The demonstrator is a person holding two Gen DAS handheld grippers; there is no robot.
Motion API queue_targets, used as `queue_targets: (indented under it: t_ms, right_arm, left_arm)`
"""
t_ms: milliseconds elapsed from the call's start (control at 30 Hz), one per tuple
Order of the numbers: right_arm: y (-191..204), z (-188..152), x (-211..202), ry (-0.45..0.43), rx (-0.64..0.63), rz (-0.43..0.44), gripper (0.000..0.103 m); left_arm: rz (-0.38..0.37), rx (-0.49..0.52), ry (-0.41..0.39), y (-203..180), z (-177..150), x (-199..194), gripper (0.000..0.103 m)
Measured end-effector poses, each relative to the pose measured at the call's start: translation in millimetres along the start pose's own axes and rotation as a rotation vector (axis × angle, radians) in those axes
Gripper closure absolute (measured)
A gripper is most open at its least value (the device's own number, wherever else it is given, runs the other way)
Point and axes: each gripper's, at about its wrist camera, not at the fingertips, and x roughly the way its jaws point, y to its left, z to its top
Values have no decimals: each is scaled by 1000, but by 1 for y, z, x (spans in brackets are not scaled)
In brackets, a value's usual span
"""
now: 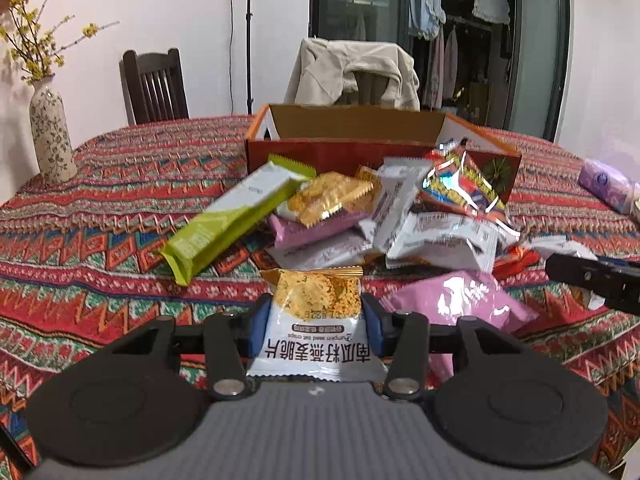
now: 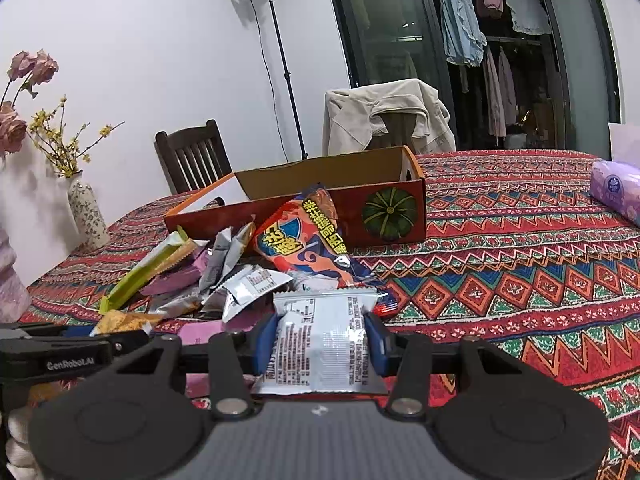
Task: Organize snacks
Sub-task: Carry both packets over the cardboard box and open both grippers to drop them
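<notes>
Left gripper [image 1: 316, 316] pinched shut on oat-crisp packet [image 1: 316, 320], right gripper [image 2: 322, 340] clamped on silver sachet [image 2: 322, 340], both lower-centre, presumably bound for cardboard box [image 2: 296, 208] behind.

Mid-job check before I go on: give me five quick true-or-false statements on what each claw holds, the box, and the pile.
1. The left claw grips an oat crisp packet. True.
2. The right claw is empty. False: it is shut on a silver packet.
3. The cardboard box stands beyond the snack pile. True.
4. The long green packet lies inside the box. False: it lies on the tablecloth, its far end against the pile.
5. The floral vase has tipped over. False: it stands upright.
</notes>
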Motion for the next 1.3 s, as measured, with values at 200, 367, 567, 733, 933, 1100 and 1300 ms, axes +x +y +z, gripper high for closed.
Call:
queue_targets:
  t_ms: [200, 367, 567, 733, 933, 1100, 1300]
  right_arm:
    - [1, 11, -2, -31, -19, -10, 57]
    - [5, 32, 0, -82, -50, -11, 57]
    - [6, 68, 11, -136, -66, -7, 57]
    - [7, 101, 28, -170, -57, -1, 57]
    - [7, 132, 59, -172, -45, -8, 57]
    - [6, 151, 91, -157, -32, -17, 57]
    - [0, 165, 125, -139, -14, -37, 57]
  left_arm:
    - [-20, -6, -72, 1, 17, -9, 55]
    - [-28, -5, -154, -2, 43, -12, 55]
    - [-31, -4, -238, -7, 81, -7, 55]
    - [-32, -14, -268, -11, 111, 7, 55]
    - [-28, -38, -276, -14, 138, 29, 55]
    - [-27, -51, -275, -21, 155, 52, 55]
    - [-17, -65, -269, -26, 169, 81, 55]
